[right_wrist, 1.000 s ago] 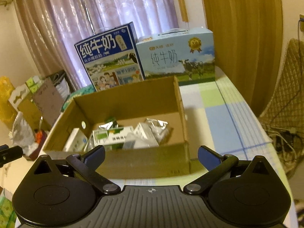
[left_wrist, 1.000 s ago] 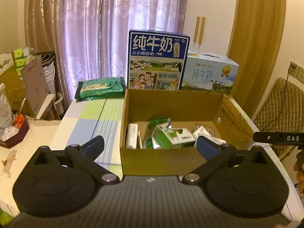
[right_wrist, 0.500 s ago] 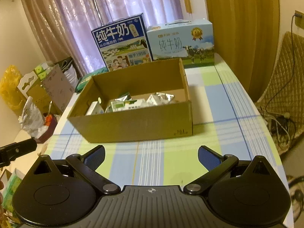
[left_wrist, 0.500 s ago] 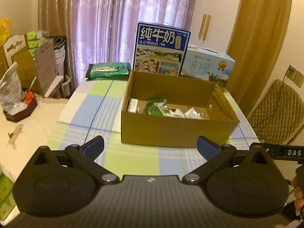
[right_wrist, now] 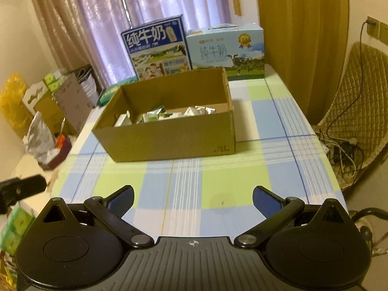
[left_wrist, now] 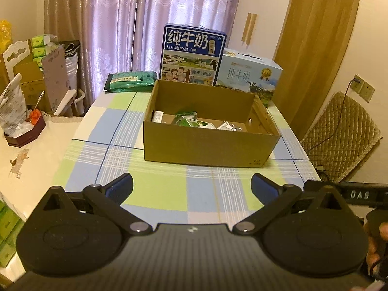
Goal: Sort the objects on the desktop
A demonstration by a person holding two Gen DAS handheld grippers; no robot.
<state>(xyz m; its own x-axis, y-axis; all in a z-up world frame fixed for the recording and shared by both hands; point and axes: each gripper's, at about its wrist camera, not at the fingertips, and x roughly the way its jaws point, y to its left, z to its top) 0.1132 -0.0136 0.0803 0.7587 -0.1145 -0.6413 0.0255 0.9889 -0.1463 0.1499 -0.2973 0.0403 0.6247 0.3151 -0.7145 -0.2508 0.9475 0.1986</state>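
Both grippers sit low over the near edge of the table w/ nothing between their fingers. Left gripper point(left_wrist: 191, 189): jaws spread wide, blue pads apart, empty. Right gripper point(right_wrist: 192, 198): same, spread wide and empty. The right gripper's black body w/ "DAS" lettering also shows at the right edge of the left wrist view, w/ part of a hand point(left_wrist: 380, 245) on it.

Cardboard box point(left_wrist: 208, 145) stands open-topped mid-table on the blue/green/white checked tablecloth point(left_wrist: 157, 191), well apart from both grippers. Inside, on the box floor: small white carton point(left_wrist: 157, 116) at the left end, green-and-white packets point(left_wrist: 188, 120) in the middle, silvery foil pouch point(left_wrist: 228, 126) toward the right. Exact count of items can't be told.

Behind the box, at the far end of the table: tall dark-blue milk case point(left_wrist: 192, 53), w/ a pale-blue milk case point(left_wrist: 247, 76) just beside it on the right. Green wipes pack point(left_wrist: 131, 80) lies flat at the far left corner. Quilted chair point(left_wrist: 339, 131) stands off the right side; purple curtain point(left_wrist: 145, 24) hangs behind.
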